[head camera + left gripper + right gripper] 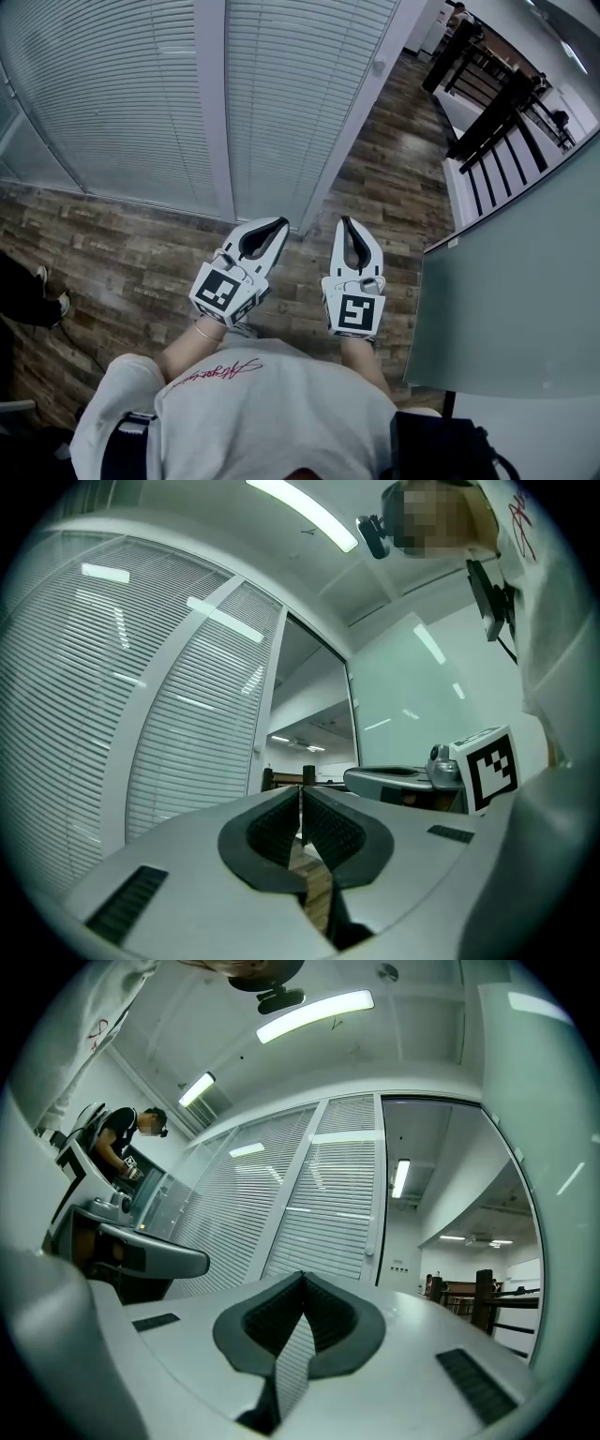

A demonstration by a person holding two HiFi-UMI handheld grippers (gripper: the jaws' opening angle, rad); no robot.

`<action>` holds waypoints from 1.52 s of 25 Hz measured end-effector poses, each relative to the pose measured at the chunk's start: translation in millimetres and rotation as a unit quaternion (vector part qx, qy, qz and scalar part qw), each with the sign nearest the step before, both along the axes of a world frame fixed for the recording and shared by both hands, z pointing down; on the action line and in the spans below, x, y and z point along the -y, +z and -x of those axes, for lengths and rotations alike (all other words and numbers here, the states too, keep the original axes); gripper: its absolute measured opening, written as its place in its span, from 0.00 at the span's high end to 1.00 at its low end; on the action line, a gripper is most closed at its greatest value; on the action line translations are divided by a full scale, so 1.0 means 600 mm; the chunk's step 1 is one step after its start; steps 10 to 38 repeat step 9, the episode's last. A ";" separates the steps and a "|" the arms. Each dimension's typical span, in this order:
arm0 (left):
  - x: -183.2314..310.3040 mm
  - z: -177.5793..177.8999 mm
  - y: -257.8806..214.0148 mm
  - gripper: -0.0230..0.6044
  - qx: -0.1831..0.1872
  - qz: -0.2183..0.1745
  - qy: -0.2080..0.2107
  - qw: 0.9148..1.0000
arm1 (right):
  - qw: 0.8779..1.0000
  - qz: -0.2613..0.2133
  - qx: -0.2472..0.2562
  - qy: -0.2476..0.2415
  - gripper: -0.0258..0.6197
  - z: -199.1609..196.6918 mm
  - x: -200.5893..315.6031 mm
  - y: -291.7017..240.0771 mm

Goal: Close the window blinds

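Left gripper [279, 225]: jaws closed, empty. Right gripper [345, 223]: jaws closed, empty. Both side by side over wood floor [141, 253], blinds [112, 94] at 12 o'clock.

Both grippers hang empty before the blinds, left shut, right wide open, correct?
No: the right gripper is shut too, jaws meeting at the tips in the right gripper view. The left gripper is shut, and both are empty before the blinds.

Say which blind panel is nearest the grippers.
The right-hand blind panel, between the white mullion and the door frame: its foot sits just ahead of the left gripper and right gripper. The left-hand panel lies further left.
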State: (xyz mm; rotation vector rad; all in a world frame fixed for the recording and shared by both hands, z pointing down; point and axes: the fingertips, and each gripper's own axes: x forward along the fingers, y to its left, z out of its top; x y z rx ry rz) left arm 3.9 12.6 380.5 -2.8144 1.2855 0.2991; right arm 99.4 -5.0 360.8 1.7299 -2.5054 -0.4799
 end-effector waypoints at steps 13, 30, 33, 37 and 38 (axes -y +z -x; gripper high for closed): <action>-0.016 -0.039 0.006 0.93 0.012 0.001 0.008 1.000 | 0.999 -0.010 -0.037 -0.016 0.93 -0.021 -0.017 0.014; -0.016 -0.039 0.006 0.93 0.012 0.001 0.008 1.000 | 0.999 -0.010 -0.037 -0.016 0.93 -0.021 -0.017 0.014; -0.016 -0.039 0.006 0.93 0.012 0.001 0.008 1.000 | 0.999 -0.010 -0.037 -0.016 0.93 -0.021 -0.017 0.014; -0.016 -0.039 0.006 0.93 0.012 0.001 0.008 1.000 | 0.999 -0.010 -0.037 -0.016 0.93 -0.021 -0.017 0.014; -0.016 -0.039 0.006 0.93 0.012 0.001 0.008 1.000 | 0.999 -0.010 -0.037 -0.016 0.93 -0.021 -0.017 0.014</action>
